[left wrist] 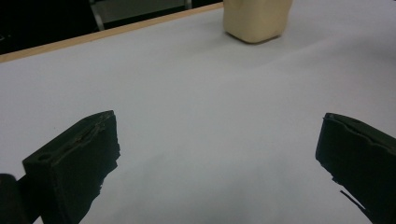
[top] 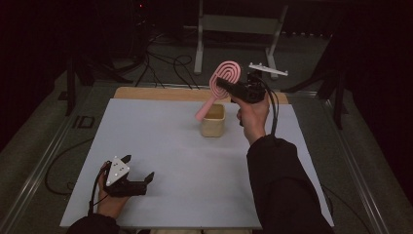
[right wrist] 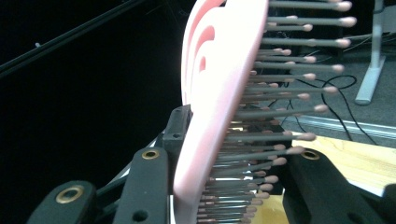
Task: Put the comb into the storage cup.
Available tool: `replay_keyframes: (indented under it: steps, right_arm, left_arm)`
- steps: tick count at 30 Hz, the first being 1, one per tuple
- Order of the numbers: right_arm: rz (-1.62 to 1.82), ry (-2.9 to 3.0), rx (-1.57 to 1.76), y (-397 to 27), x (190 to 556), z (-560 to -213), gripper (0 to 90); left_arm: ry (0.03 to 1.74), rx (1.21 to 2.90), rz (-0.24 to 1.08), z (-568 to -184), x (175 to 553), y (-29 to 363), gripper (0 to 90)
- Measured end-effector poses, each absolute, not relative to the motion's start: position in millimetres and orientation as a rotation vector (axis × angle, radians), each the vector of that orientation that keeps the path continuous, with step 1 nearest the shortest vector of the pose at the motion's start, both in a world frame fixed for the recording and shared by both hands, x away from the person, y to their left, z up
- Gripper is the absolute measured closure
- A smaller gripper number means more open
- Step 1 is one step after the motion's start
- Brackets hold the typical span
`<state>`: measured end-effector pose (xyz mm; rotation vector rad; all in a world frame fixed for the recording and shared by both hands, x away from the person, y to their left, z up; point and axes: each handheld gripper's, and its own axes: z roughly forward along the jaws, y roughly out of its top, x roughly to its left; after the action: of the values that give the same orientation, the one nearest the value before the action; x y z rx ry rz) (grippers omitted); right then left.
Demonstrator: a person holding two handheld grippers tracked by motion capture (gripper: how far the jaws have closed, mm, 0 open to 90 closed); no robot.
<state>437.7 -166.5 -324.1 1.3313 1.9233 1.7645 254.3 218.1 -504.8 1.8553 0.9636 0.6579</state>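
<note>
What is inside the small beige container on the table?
The pink plastic hairbrush's handle tip hangs at the beige container's rim, held by the right gripper. The container's bottom is hidden by its walls.

White table top [top: 160, 146], wooden edge [top: 156, 93] — cables [top: 165, 66], metal stand [top: 234, 29]

Dim room, black surroundings; the desk [top: 160, 161] is evenly lit from above, shadows soft. Right gripper view: close bristles blurred; overall grainy.
</note>
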Motion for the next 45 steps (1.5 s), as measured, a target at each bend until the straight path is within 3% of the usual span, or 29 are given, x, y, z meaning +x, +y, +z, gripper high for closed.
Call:
replay_keyframes:
  steps: [45]
  right_arm:
    - [1.654,1.852,1.386,-180.1,446.3,-335.4,63.7]
  left_arm:
    - [0.963,1.859,0.658,-505.0,254.2,217.3,0.2]
